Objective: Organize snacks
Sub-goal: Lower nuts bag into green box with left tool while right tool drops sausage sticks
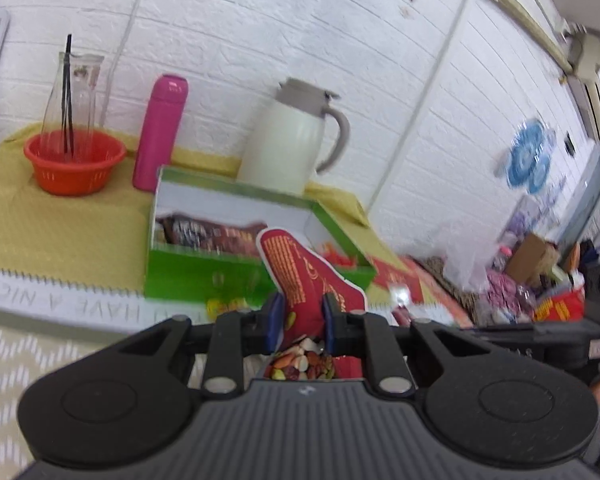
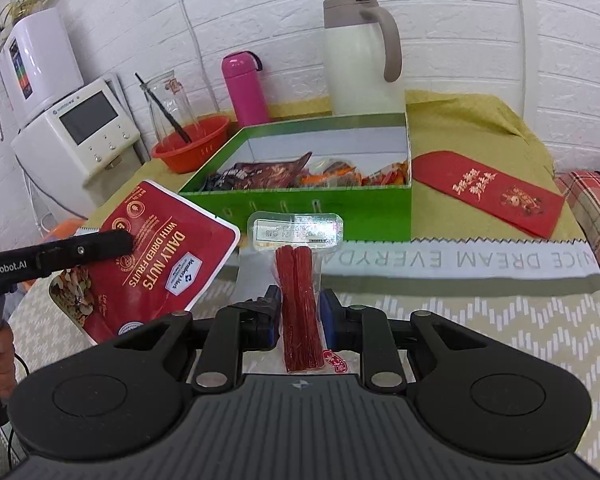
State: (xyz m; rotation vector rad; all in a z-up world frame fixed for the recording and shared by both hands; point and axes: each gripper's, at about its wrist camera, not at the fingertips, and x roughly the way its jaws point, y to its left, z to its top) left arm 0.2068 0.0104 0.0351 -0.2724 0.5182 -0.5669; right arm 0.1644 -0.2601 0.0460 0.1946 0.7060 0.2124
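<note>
The red nut pouch point(image 2: 156, 256), printed "DAILY NUTS WITH DRIED FRUITS", is clamped between the blue pads of the left hand-held gripper point(image 1: 300, 316) and held in the air in front of the green box point(image 2: 320, 208), near its left front corner; the clear packet of red sticks point(image 2: 300, 292) is pinched lengthwise in the right hand-held gripper point(image 2: 300, 316), upright, its label end toward the box's front wall; the box stands open on the yellow cloth point(image 2: 460, 128) over the bench, with dark and orange wrapped snacks point(image 2: 268, 174) lying along its near side; a red envelope point(image 2: 488, 194) lies flat on the cloth just right of the box; behind the box stand a white thermal jug point(image 2: 360, 60) and a pink flask point(image 2: 244, 88), and to the left an orange basket point(image 2: 192, 144) with a glass carafe point(image 2: 168, 104) in it; a white countertop appliance point(image 2: 76, 128) sits at the far left.
</note>
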